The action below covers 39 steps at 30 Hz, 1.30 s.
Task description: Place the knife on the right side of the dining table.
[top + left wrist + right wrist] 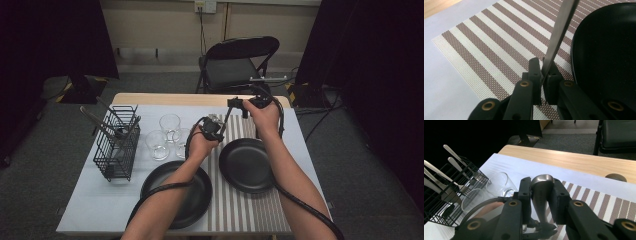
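A metal table knife point(226, 118) is held at both ends above the striped placemat point(240, 210). My left gripper point(214, 128) is shut on its flat blade point(560, 27), which rises up and to the right from between the pads of the gripper point(543, 66). The right gripper point(239, 104) is shut on the rounded handle end point(541, 192), which fills the gap of the gripper point(542, 183). Both hands hover near the back middle of the table.
Two black plates point(247, 167) point(170, 200) lie toward the front, one on the placemat, one on the white cloth. A wire cutlery rack point(117, 145) with utensils stands at the left, with glasses point(169, 122) beside it. A folding chair point(240, 60) stands behind the table.
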Each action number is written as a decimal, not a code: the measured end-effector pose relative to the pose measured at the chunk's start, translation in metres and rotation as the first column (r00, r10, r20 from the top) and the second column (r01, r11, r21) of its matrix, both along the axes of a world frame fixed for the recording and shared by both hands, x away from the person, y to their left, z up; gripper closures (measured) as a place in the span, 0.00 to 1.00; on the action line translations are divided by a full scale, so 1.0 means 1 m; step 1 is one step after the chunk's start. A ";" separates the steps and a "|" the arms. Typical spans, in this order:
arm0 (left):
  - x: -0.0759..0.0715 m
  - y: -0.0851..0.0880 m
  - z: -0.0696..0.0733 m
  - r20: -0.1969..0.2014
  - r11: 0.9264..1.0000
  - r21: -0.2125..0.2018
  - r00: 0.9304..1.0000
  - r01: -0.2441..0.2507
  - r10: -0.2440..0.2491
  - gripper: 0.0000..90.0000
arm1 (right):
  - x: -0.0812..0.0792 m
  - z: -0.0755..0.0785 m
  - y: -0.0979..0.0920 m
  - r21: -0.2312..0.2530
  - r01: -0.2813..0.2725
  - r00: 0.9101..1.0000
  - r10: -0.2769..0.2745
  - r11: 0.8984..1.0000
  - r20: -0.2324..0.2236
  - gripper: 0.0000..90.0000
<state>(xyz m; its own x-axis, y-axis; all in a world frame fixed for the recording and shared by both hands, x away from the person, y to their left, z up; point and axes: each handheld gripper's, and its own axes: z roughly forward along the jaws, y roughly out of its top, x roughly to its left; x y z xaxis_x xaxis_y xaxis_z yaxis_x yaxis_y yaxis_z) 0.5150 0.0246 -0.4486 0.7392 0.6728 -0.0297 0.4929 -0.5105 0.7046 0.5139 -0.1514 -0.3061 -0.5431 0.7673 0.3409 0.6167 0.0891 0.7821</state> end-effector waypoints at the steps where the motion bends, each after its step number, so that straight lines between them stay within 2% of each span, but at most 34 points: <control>1: 0.000 0.000 0.000 0.000 1.000 0.000 1.000 0.000 0.000 0.96 | 0.000 0.000 0.000 0.000 0.000 1.000 0.000 1.000 0.000 0.82; 7: -0.001 0.000 0.000 0.024 1.000 0.019 1.000 0.010 -0.011 0.98 | 0.001 0.000 0.002 0.004 0.001 1.000 -0.001 1.000 0.002 0.82; 11: -0.002 -0.001 0.001 0.040 0.999 0.037 0.999 0.023 -0.024 0.99 | 0.004 -0.003 0.002 0.026 0.013 1.000 -0.014 1.000 0.009 0.82; 17: -0.002 -0.001 0.001 0.019 0.999 0.031 0.999 0.034 -0.034 0.99 | 0.007 -0.005 -0.001 0.035 0.027 1.000 -0.028 0.999 0.011 0.81; 21: -0.002 -0.001 0.002 0.015 0.999 0.037 0.999 0.032 -0.032 0.99 | 0.008 -0.005 -0.001 0.017 0.031 0.999 -0.032 0.999 0.020 0.81; 23: -0.001 -0.001 0.002 0.011 0.999 0.040 0.999 0.033 -0.033 0.99 | 0.008 -0.006 -0.002 0.014 0.034 0.999 -0.035 0.999 0.026 0.79; 24: -0.001 0.000 0.002 0.012 0.999 0.031 1.000 0.028 -0.029 0.99 | 0.008 -0.006 -0.003 0.001 0.048 0.998 -0.048 0.999 0.036 0.69; 25: -0.001 0.000 0.002 0.012 0.999 0.031 1.000 0.028 -0.029 0.99 | 0.008 -0.006 -0.003 0.001 0.048 0.998 -0.048 0.999 0.036 0.69; 26: 0.000 0.000 0.002 0.011 0.999 0.033 1.000 0.028 -0.028 0.99 | 0.007 -0.005 -0.004 -0.009 0.054 0.997 -0.054 0.998 0.046 0.61; 27: 0.000 0.000 0.003 0.013 0.999 0.040 0.999 0.031 -0.032 0.99 | 0.007 -0.005 -0.004 -0.009 0.054 0.997 -0.054 0.998 0.046 0.61; 28: 0.000 0.000 0.002 0.012 0.999 0.042 0.999 0.029 -0.030 0.99 | 0.005 -0.005 -0.007 -0.015 0.063 0.996 -0.062 0.998 0.057 0.54; 34: 0.000 0.001 0.002 -0.001 0.999 0.044 1.000 0.018 -0.018 0.99 | -0.005 -0.006 -0.015 -0.036 0.068 0.995 -0.065 0.997 0.071 0.44; 36: -0.001 0.000 0.002 0.000 0.999 0.036 1.000 0.010 -0.010 0.99 | -0.010 -0.009 -0.018 -0.050 0.071 0.995 -0.067 0.996 0.078 0.41; 39: -0.001 -0.001 0.002 0.009 0.999 0.045 1.000 0.010 -0.010 0.99 | -0.017 -0.016 -0.021 -0.071 0.072 0.994 -0.066 0.995 0.082 0.39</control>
<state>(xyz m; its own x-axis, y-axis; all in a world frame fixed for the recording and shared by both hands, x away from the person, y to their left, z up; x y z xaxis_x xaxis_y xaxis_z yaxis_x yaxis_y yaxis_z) 0.5141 0.0238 -0.4465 0.7459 0.6660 0.0067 0.4816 -0.5463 0.6853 0.4964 -0.1720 -0.3219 -0.5109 0.8255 0.2398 0.5594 0.1074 0.8219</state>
